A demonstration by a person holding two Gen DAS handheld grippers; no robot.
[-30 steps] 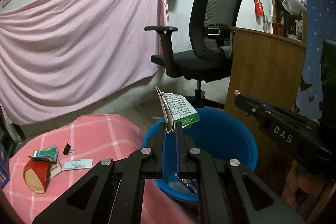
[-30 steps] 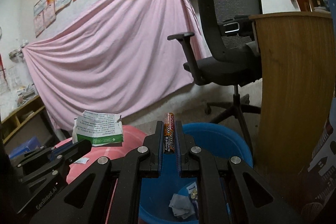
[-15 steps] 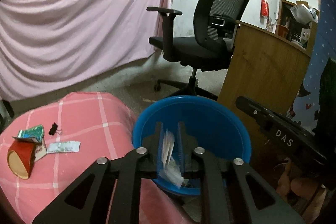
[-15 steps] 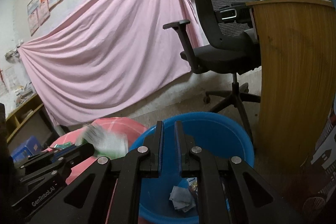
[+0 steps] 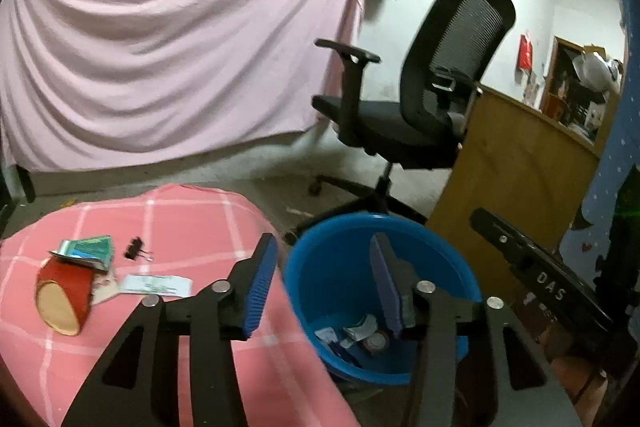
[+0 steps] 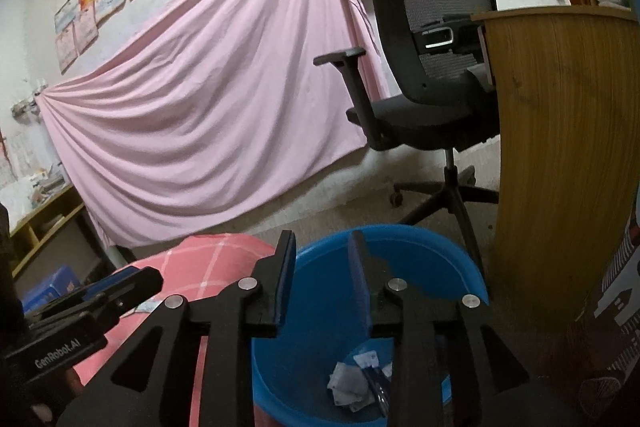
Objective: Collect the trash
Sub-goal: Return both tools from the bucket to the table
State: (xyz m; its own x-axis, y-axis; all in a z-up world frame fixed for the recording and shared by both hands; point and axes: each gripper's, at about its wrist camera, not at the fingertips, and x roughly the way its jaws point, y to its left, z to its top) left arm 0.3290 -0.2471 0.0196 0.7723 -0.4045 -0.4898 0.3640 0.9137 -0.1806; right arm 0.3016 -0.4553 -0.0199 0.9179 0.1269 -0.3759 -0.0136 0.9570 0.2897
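Left gripper [image 5: 323, 273]: jaws spread wide, nothing between the blue pads. It sits low centre of the left wrist view, one finger over the pink checked cloth [image 5: 192, 219], the other over the blue bucket [image 5: 332, 259].

Right gripper [image 6: 322, 275]: jaws parted, nothing held, low centre of the right wrist view above the bucket's rim.

Bucket contents, bottom of frame: crumpled paper scraps [image 6: 347, 385], a printed wrapper [image 6: 367, 359] and a round can-like item [image 5: 374, 343]; finer detail unclear.

Remaining on the cloth, lower left of the left wrist view: red tape roll [image 5: 60, 297], green packet [image 5: 86, 249] touching it, black binder clip [image 5: 136, 251], paper slip [image 5: 156, 285].
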